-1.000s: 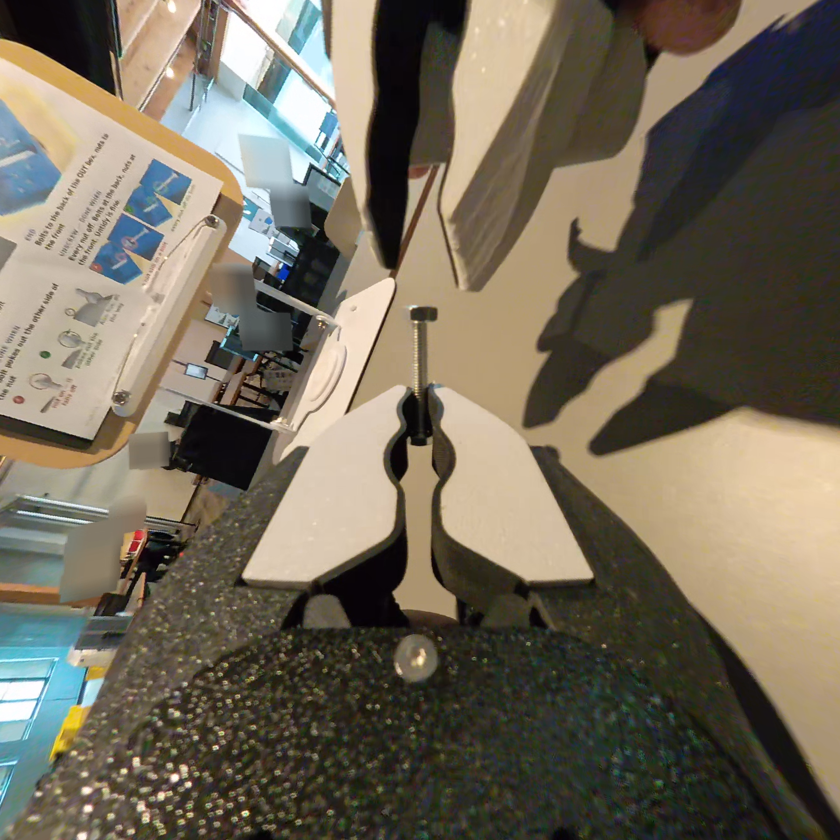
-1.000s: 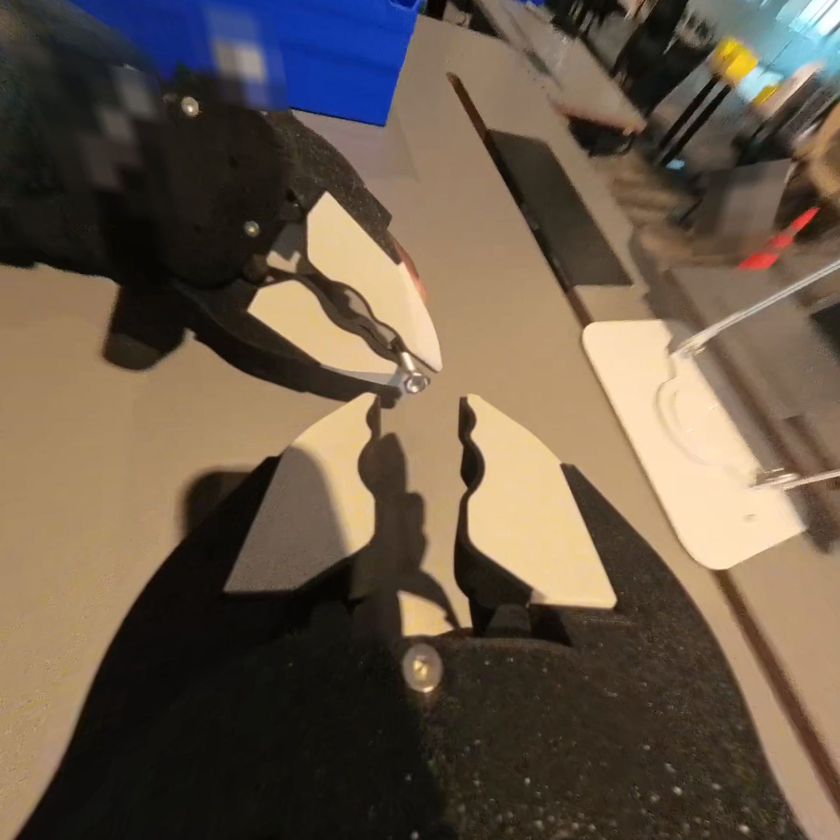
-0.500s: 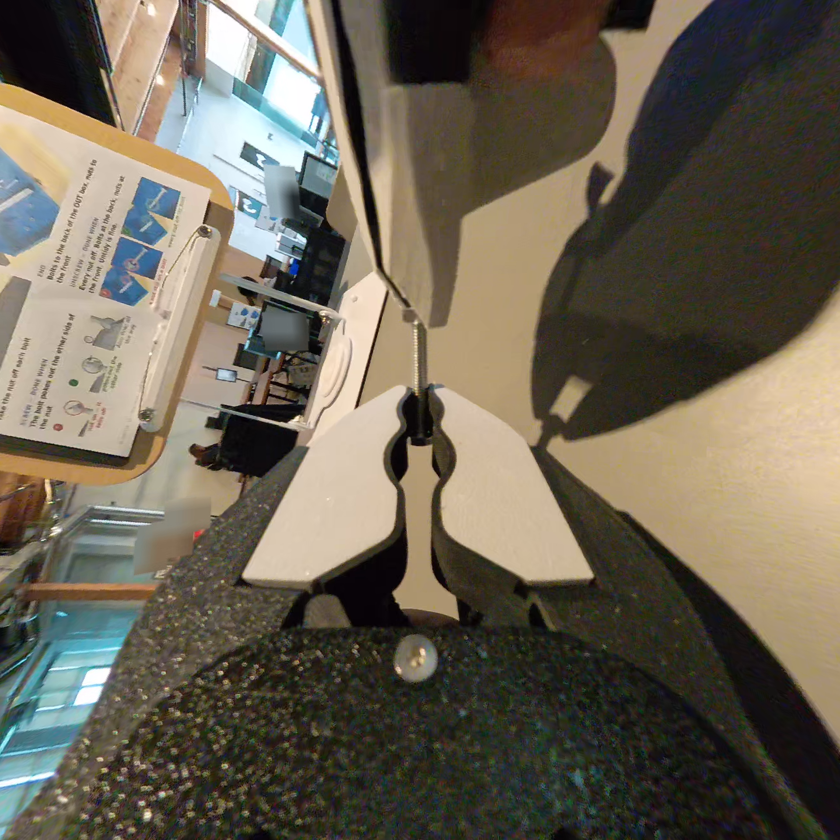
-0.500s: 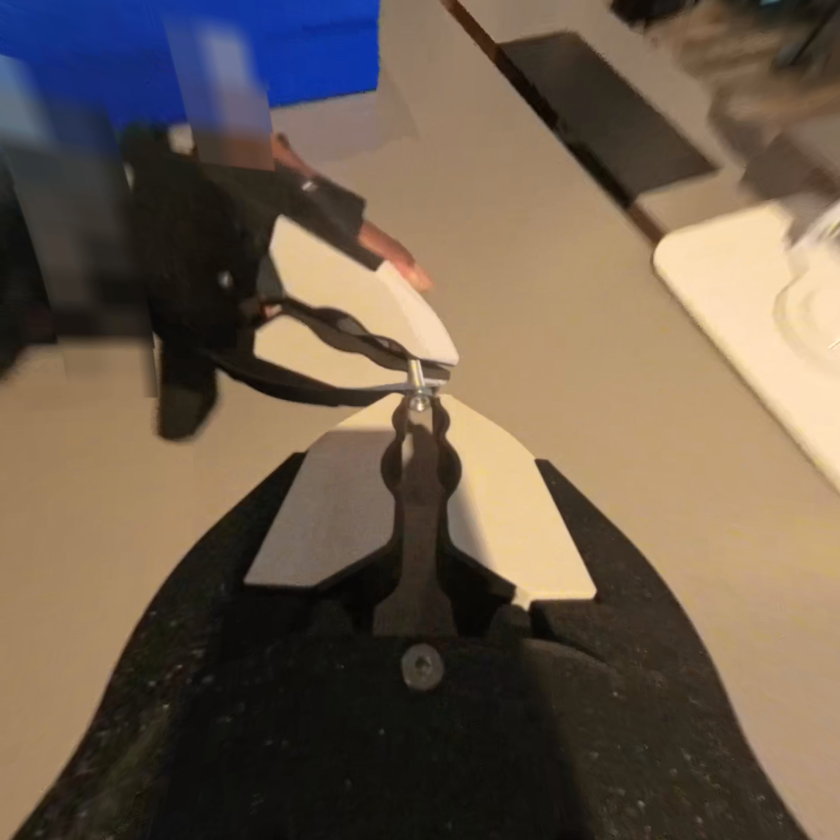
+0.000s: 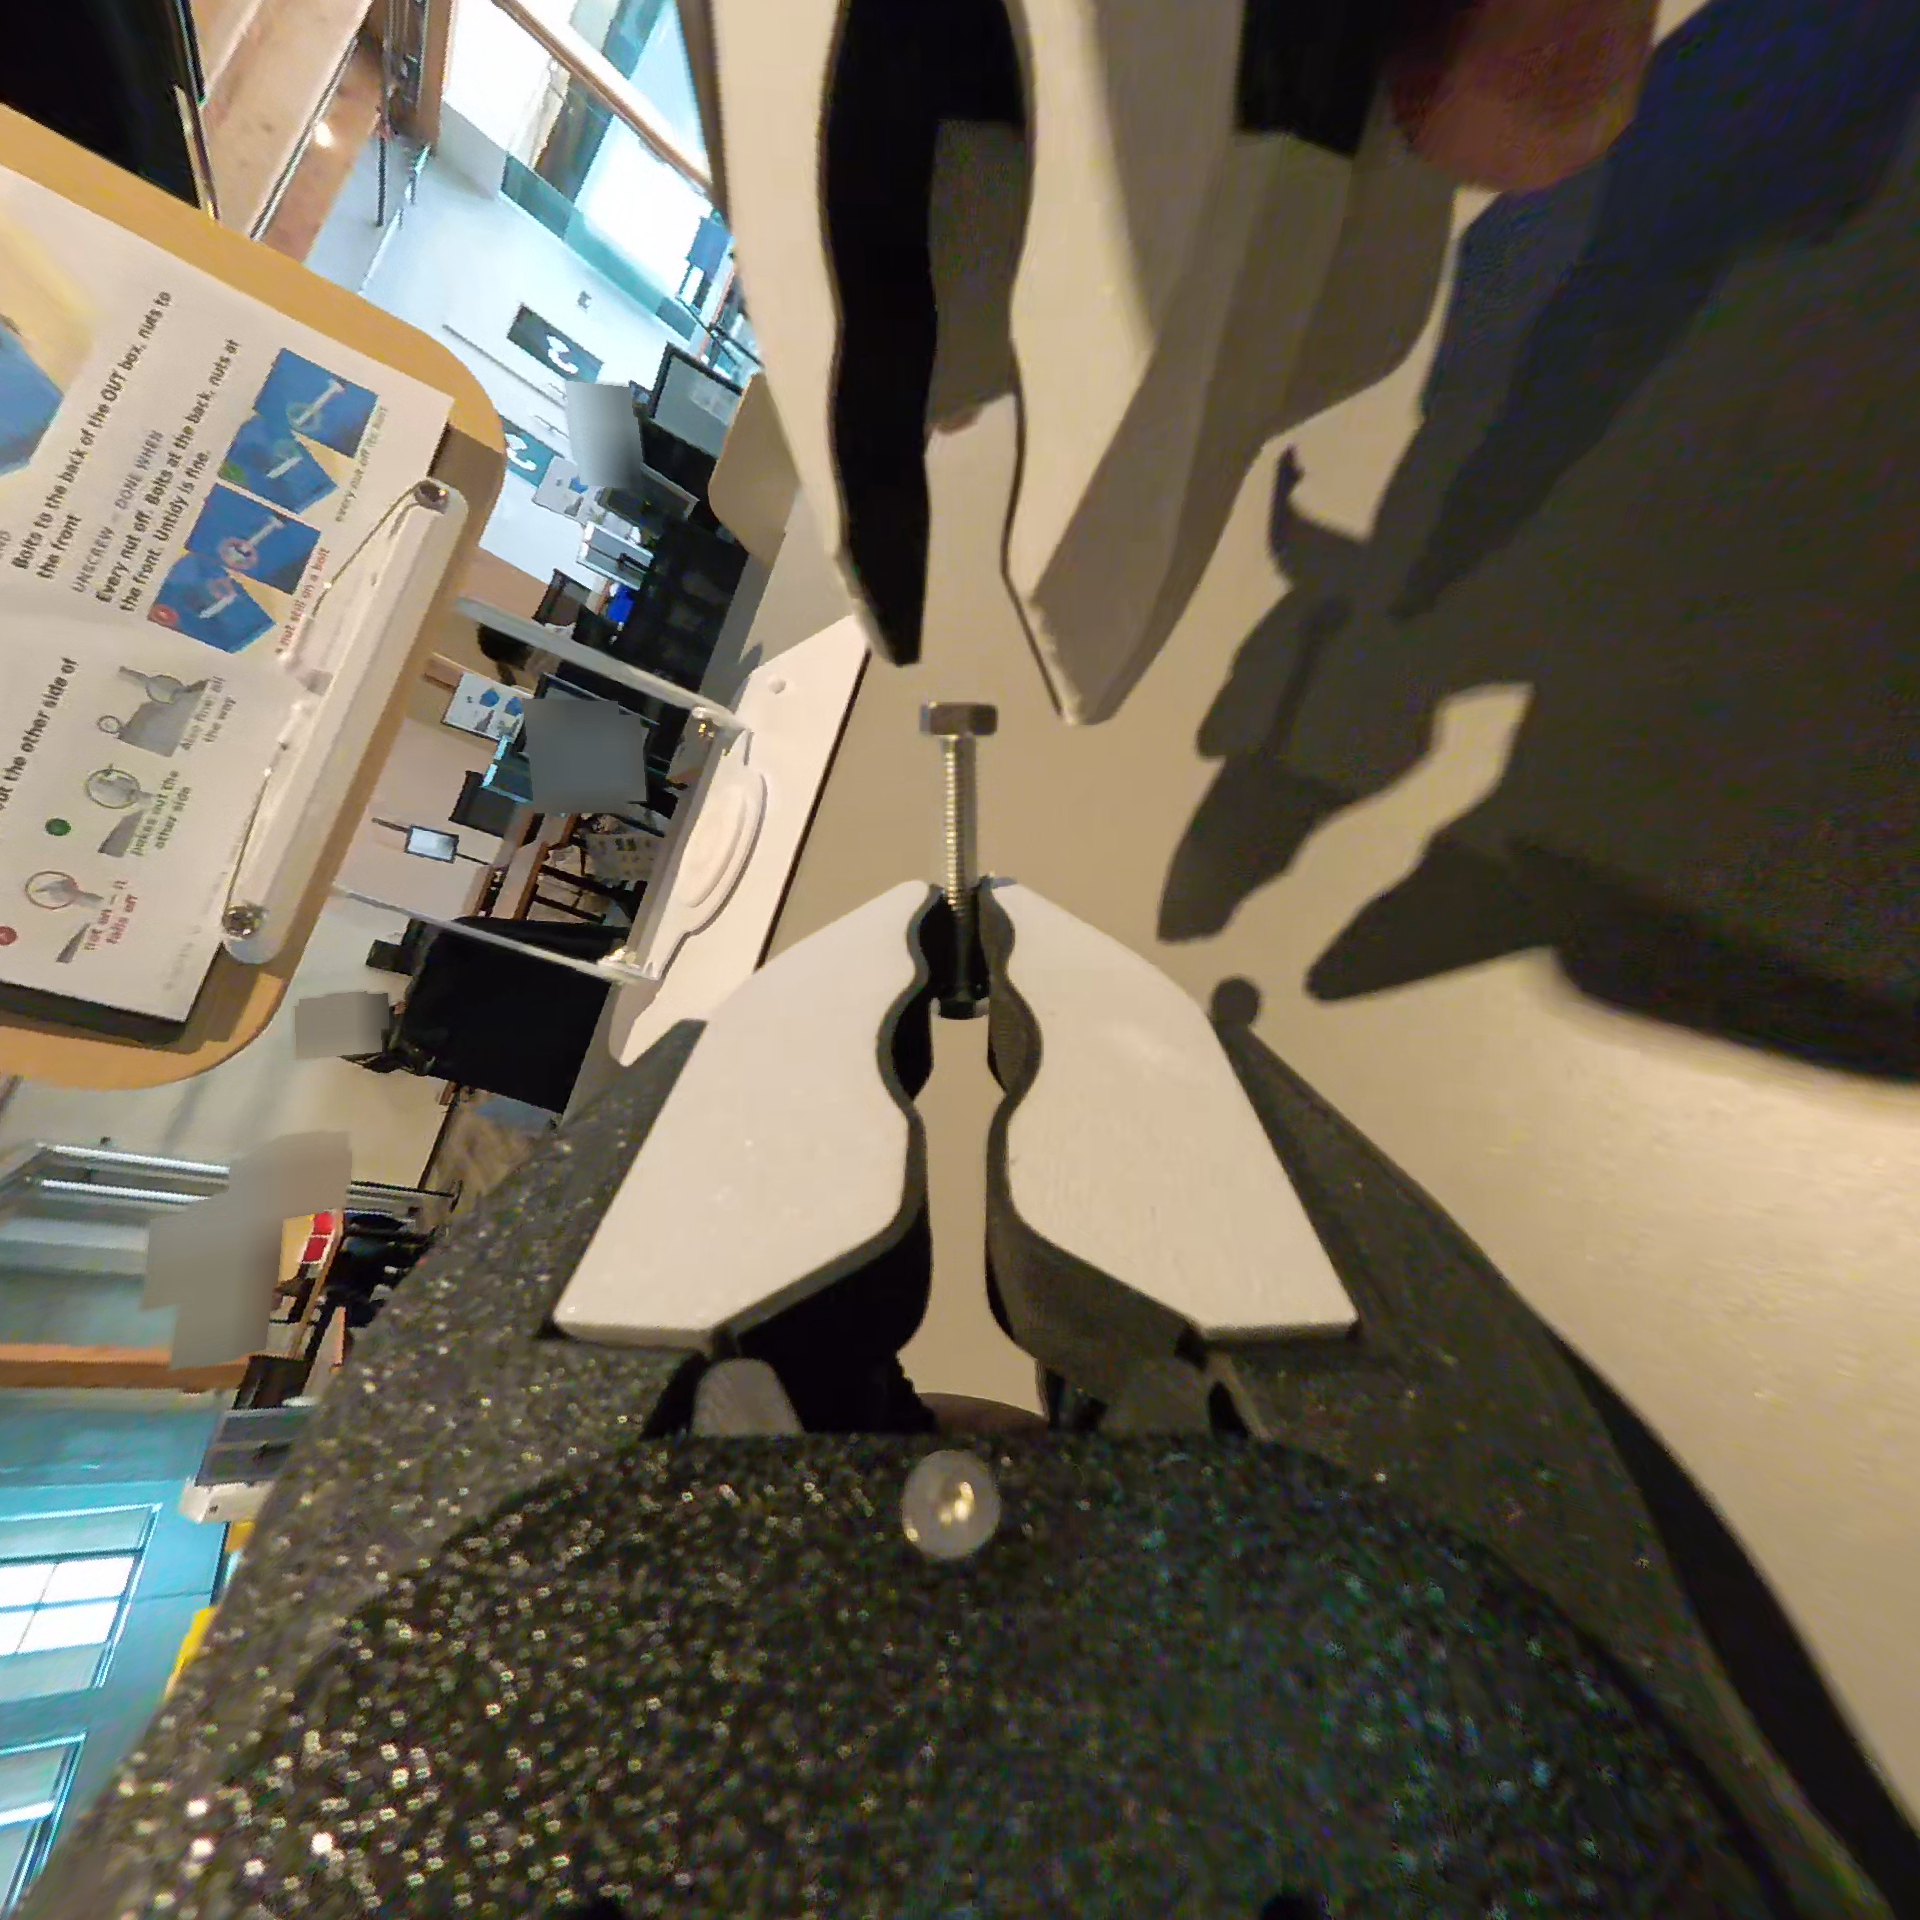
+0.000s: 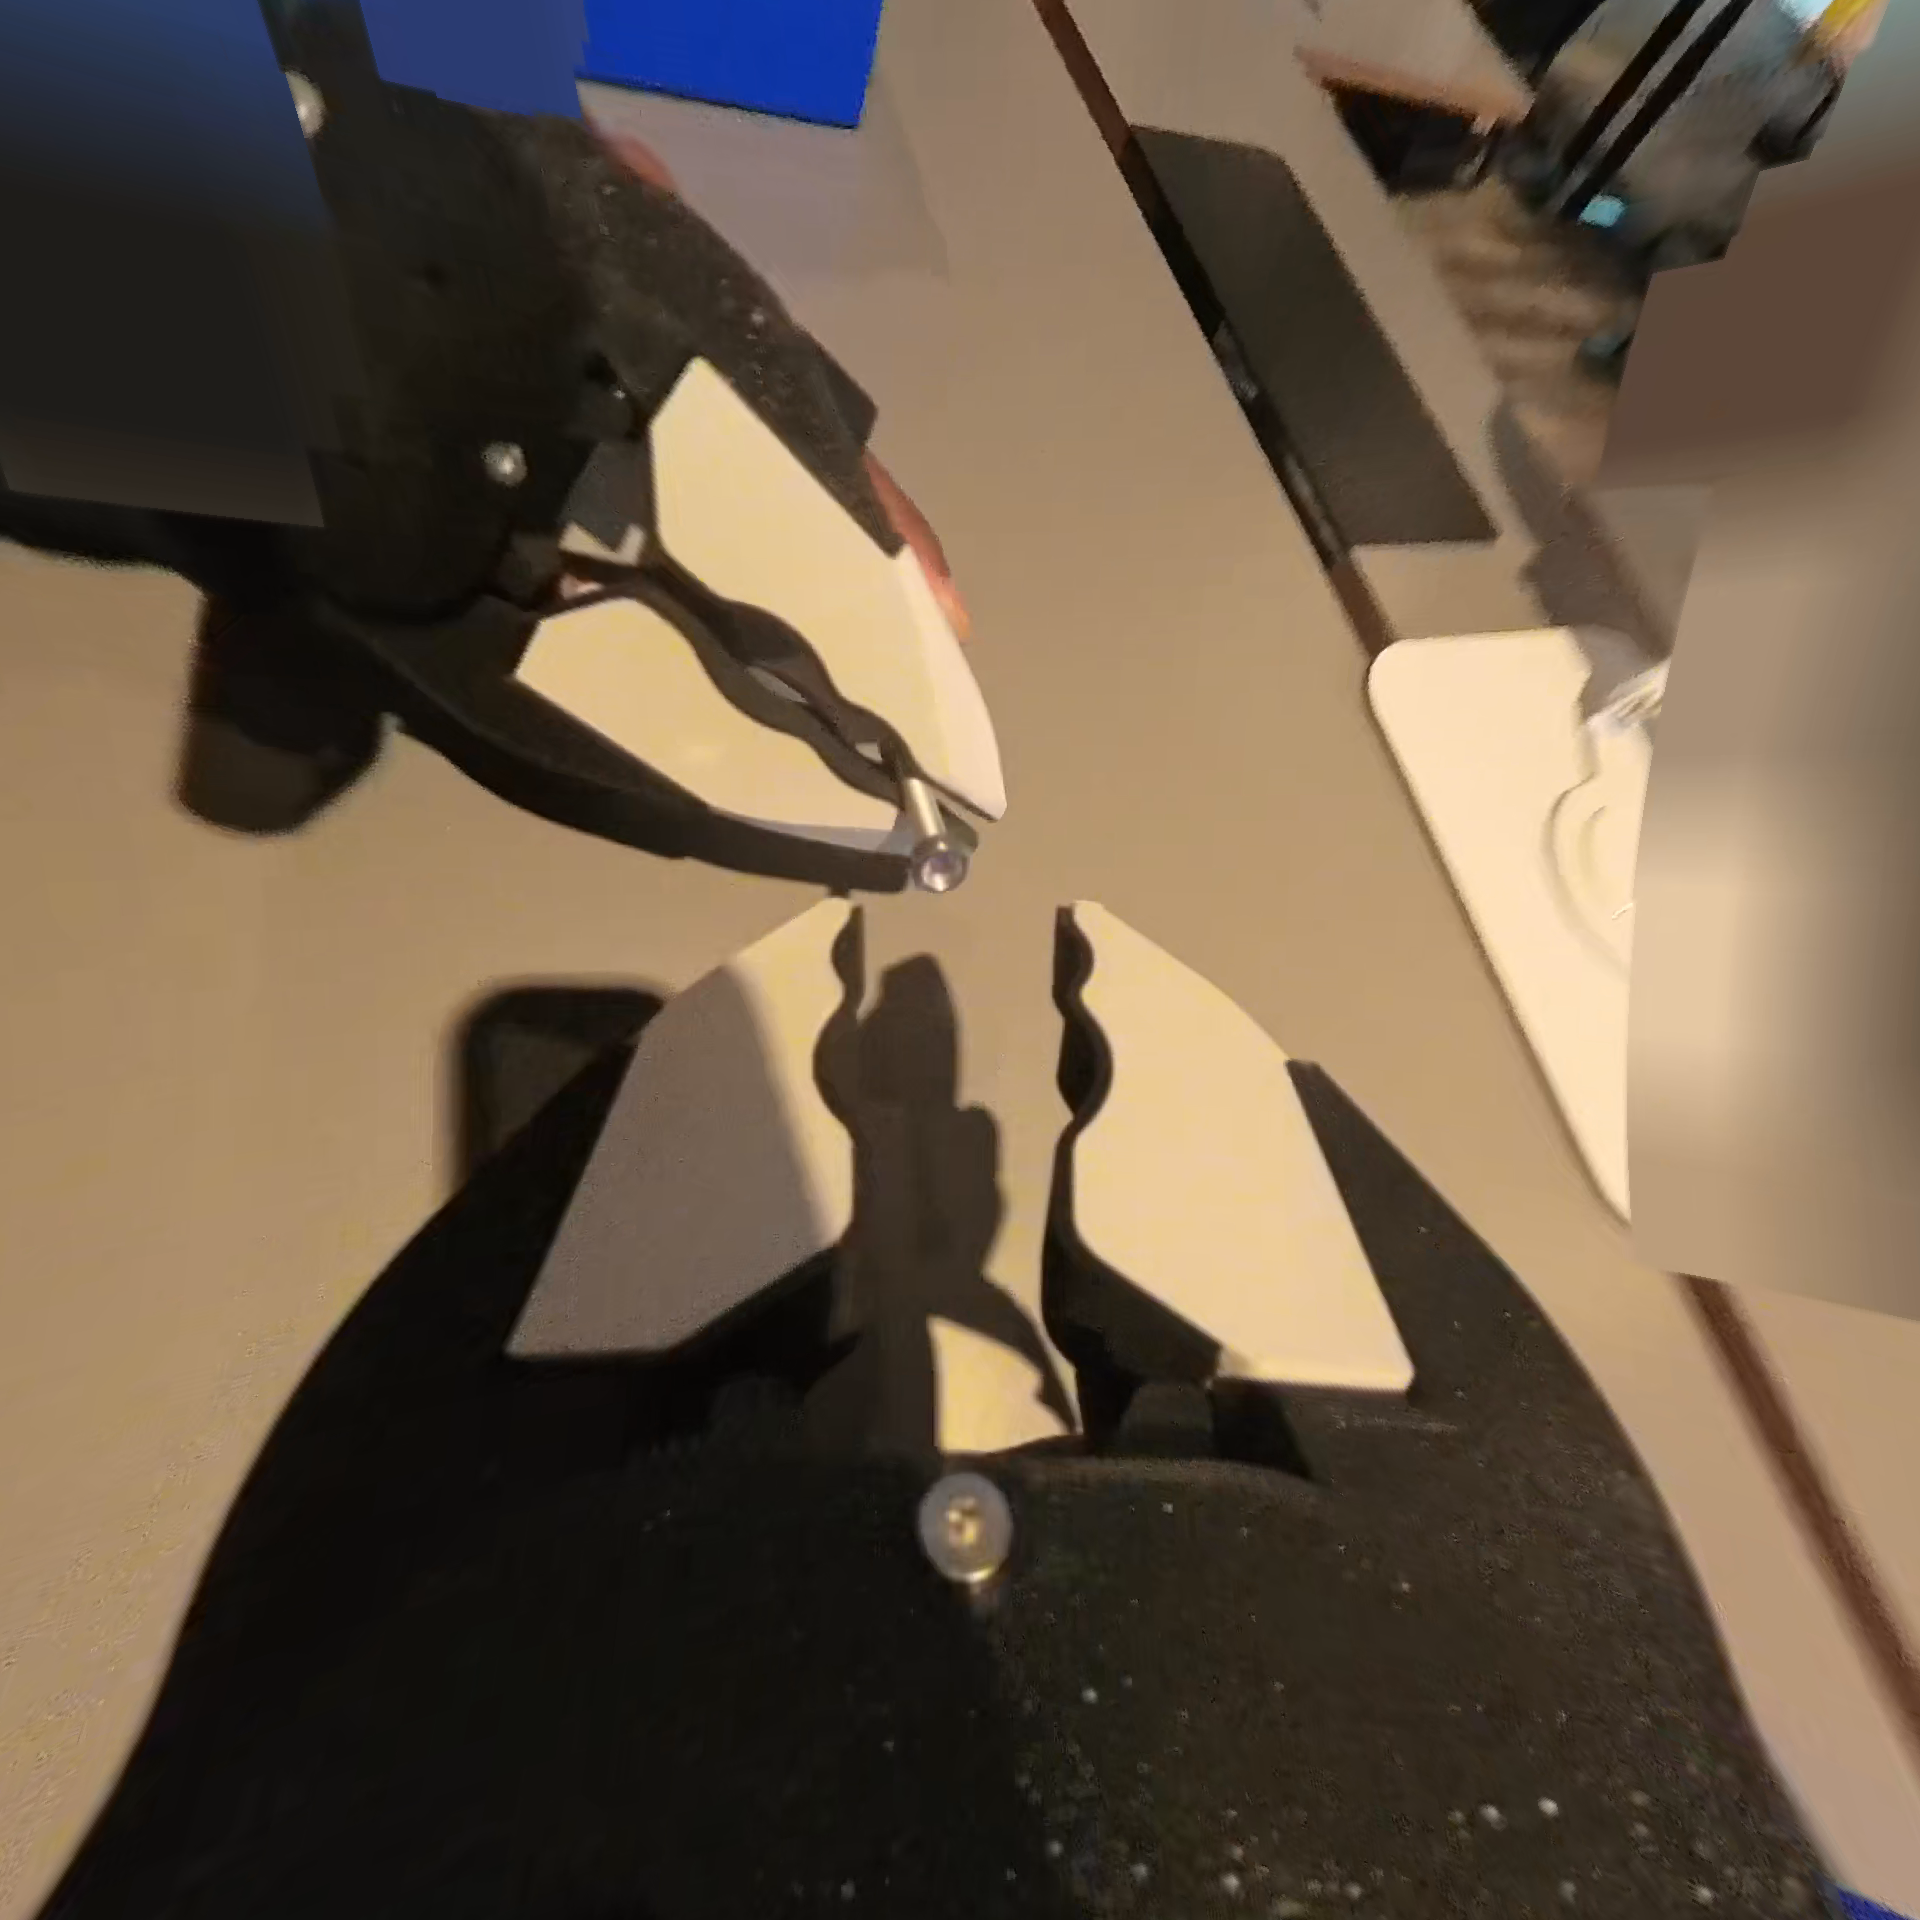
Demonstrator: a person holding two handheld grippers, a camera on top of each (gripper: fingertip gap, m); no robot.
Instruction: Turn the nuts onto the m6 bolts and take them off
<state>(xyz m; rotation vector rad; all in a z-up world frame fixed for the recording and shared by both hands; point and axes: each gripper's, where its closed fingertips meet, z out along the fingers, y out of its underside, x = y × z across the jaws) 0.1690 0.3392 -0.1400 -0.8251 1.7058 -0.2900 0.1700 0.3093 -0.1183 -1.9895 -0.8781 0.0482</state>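
My left gripper is shut on the lower end of a silver M6 bolt, which sticks straight out past its fingertips. A hex nut sits at the bolt's far end. My right gripper is open just beyond the nut, jaws on either side and apart from it. In the right wrist view my right gripper is open and empty, and the left gripper holds the bolt pointing at it, its nut end just ahead of the right fingertips.
Both grippers hover over a beige table. An instruction sheet on a wooden board stands at the left. A white stand base lies at the right, a blue bin behind, a dark strip along the table's edge. The left gripper's tips are roughly 4 centimeters from the right gripper's.
Half a second ago my right gripper was shut over the bolt's nut end. It has since opened and drawn back slightly. The left gripper keeps the bolt still.
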